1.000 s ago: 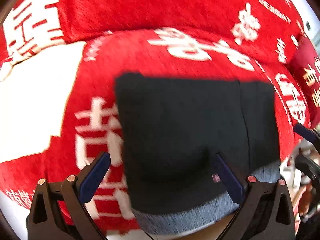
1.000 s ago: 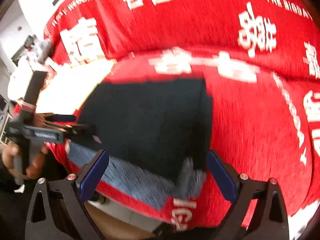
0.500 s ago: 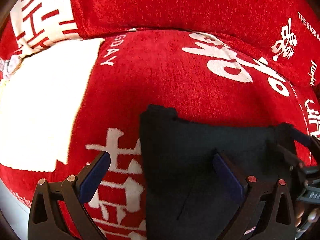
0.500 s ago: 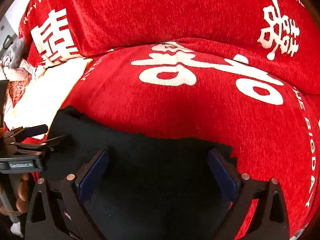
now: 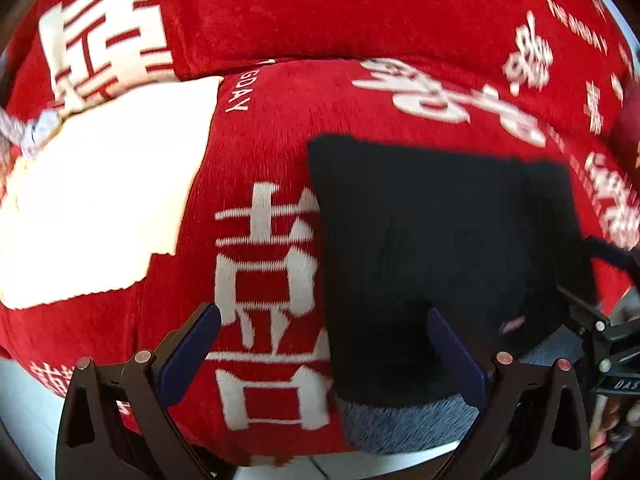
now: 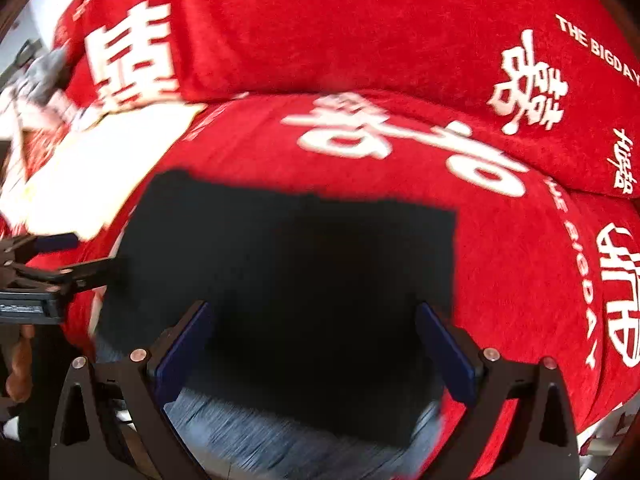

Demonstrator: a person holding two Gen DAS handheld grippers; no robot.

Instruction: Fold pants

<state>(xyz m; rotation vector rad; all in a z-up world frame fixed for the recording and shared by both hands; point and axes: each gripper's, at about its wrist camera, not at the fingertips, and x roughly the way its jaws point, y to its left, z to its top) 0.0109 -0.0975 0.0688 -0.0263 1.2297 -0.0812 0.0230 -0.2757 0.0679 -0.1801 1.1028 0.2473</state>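
Black pants [image 5: 440, 248] lie folded into a flat rectangle on the red sofa seat, their grey waistband [image 5: 400, 424] at the seat's front edge. My left gripper [image 5: 322, 316] hangs open over the pants' left edge, holding nothing. Its right finger is over the black cloth and its left finger is over the red cover. In the right wrist view the pants [image 6: 304, 248] fill the centre. My right gripper [image 6: 314, 308] is open above their near half, grasping nothing. Each gripper shows in the other's view: the right gripper [image 5: 592, 276] and the left gripper [image 6: 76, 254].
The red sofa cover [image 5: 360, 20] with white characters spans seat and backrest. A white cloth [image 5: 100, 200] lies on the seat left of the pants, with a grey bundle [image 5: 24, 132] beyond it. Pale floor [image 5: 24, 420] shows below the seat's front edge.
Both grippers have drawn back from the pants, staying open. The pants now sit farther out in both views, and the grey waistband shows again at the near edge.
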